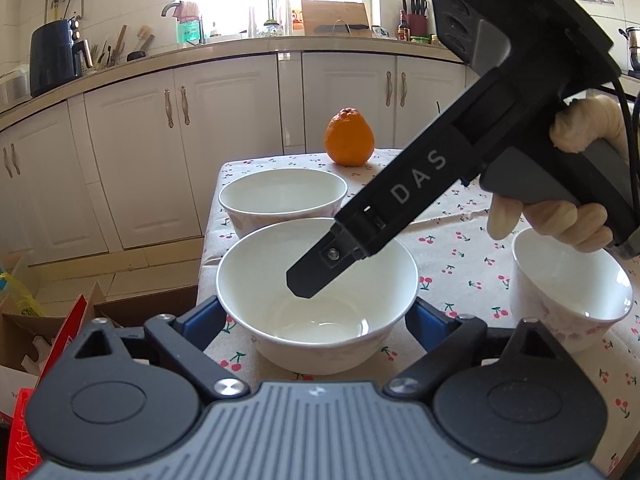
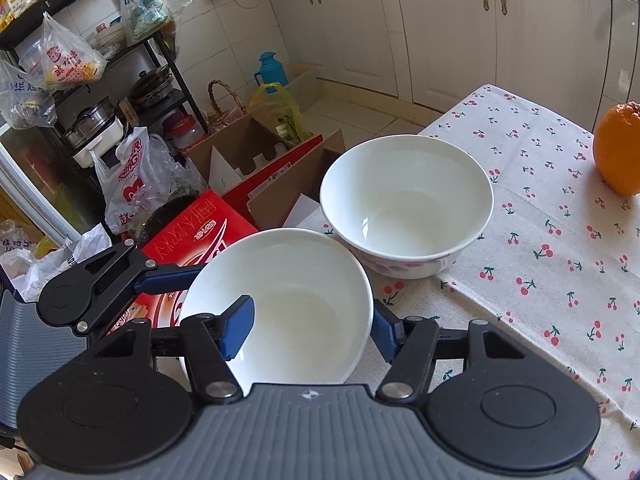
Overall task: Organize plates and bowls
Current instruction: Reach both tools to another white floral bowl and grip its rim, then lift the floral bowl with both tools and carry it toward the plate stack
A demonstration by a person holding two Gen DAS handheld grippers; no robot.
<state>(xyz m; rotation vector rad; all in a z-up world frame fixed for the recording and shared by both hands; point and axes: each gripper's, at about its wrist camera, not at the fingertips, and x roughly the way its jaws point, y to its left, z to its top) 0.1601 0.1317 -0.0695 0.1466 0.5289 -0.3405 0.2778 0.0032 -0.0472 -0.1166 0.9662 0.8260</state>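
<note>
A white bowl (image 1: 256,280) (image 2: 304,280) sits near the left edge of the cherry-print table (image 1: 460,248) (image 2: 540,200). My left gripper (image 1: 316,308) holds it, one blue finger (image 1: 204,316) against each side below the rim. My right gripper (image 2: 311,306) straddles the bowl's wall, open: one finger (image 2: 240,328) hangs inside with a gap to the wall, the other rests at the outer rim. In the left wrist view that inner finger (image 1: 308,280) reaches down into the bowl. A second white bowl (image 1: 280,196) (image 2: 404,200) stands just beyond, and a third (image 1: 568,280) stands to the right.
An orange (image 1: 349,138) (image 2: 618,148) sits at the table's far side. A gloved hand (image 1: 560,216) holds the right gripper above the third bowl. Beside the table's left edge, cardboard and red boxes (image 2: 192,232) crowd the floor, with a bag-laden shelf (image 2: 80,60) behind.
</note>
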